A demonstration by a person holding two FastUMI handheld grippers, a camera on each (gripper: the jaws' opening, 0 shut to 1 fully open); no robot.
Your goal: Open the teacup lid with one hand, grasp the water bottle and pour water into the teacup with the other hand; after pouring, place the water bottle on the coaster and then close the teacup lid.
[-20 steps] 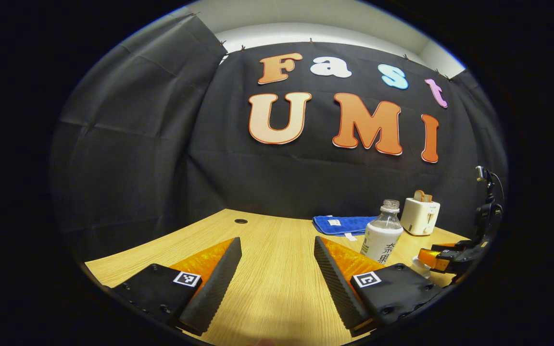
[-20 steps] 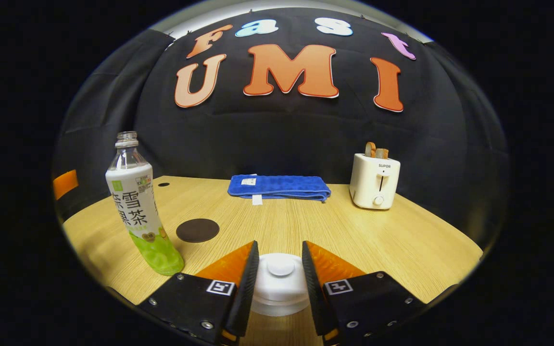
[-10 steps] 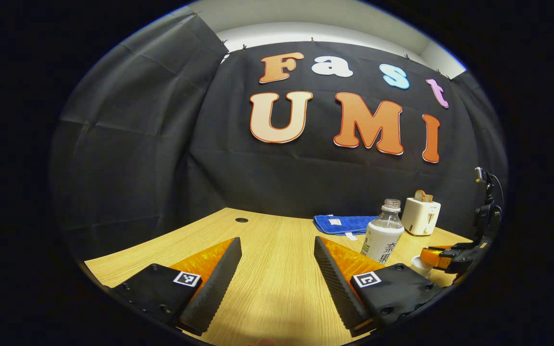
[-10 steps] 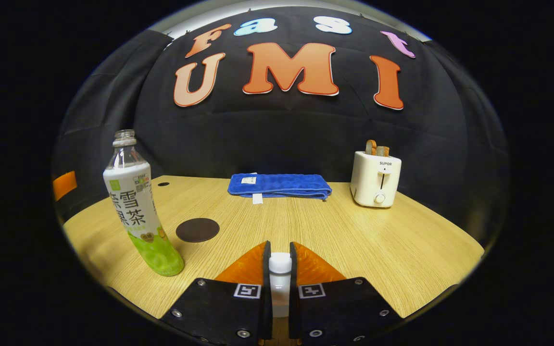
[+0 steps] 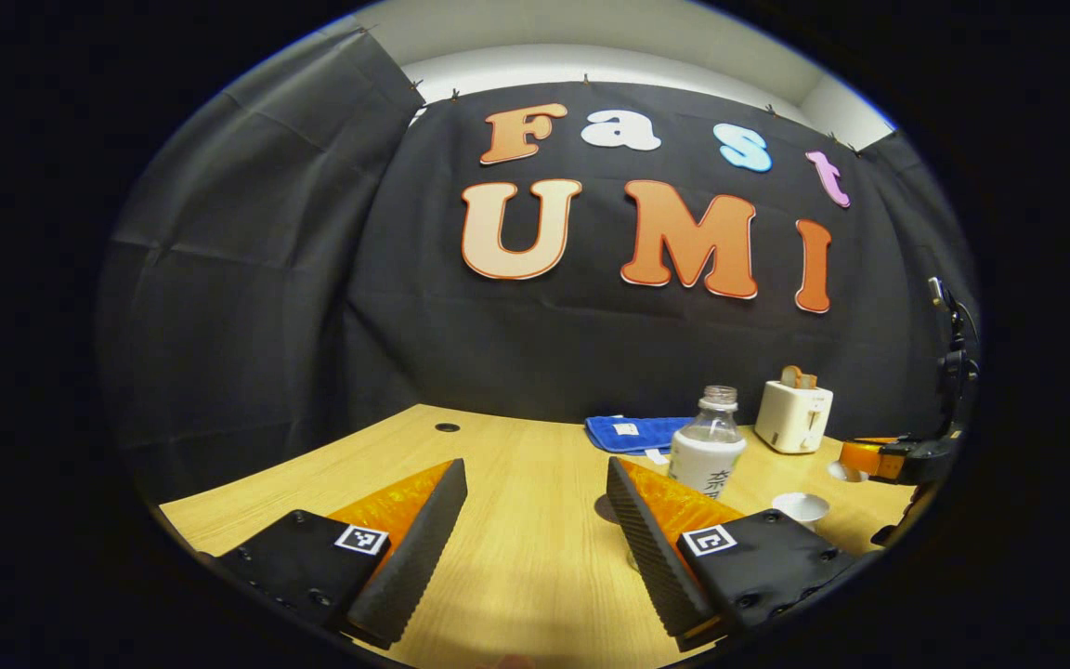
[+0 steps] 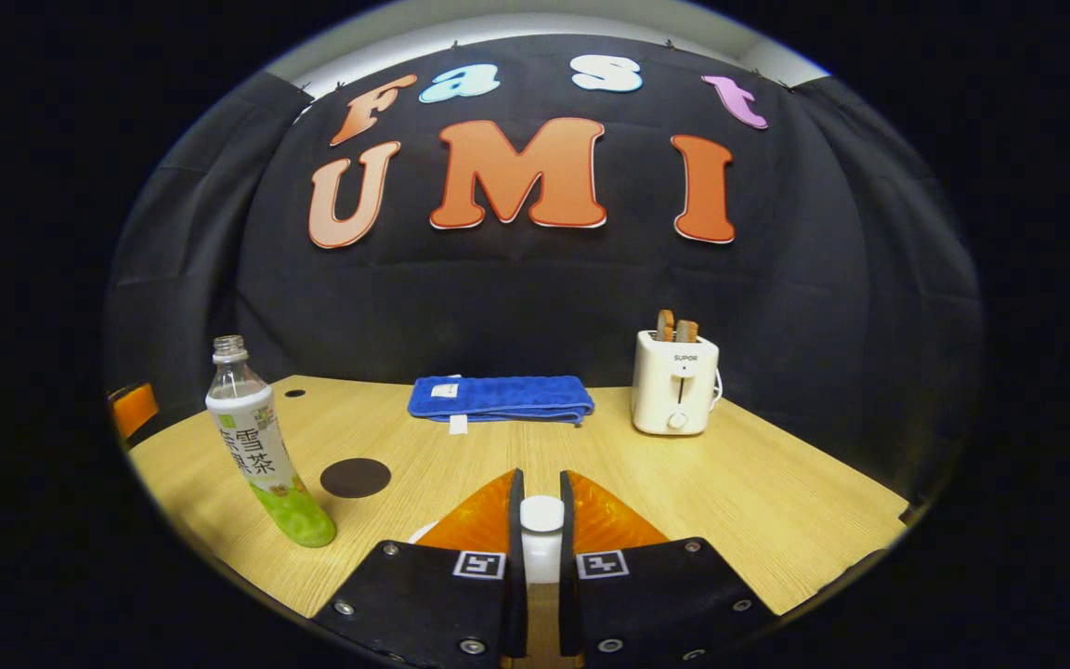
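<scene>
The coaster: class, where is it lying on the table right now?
In the right gripper view, the dark round coaster lies flat on the table, just right of the water bottle, in front of the blue towel.

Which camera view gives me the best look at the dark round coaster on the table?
The right gripper view: the coaster lies in the open on the table, its whole dark disc showing just right of the water bottle. In the left gripper view, just a dark sliver of it peeks out beside the left gripper's finger.
</scene>
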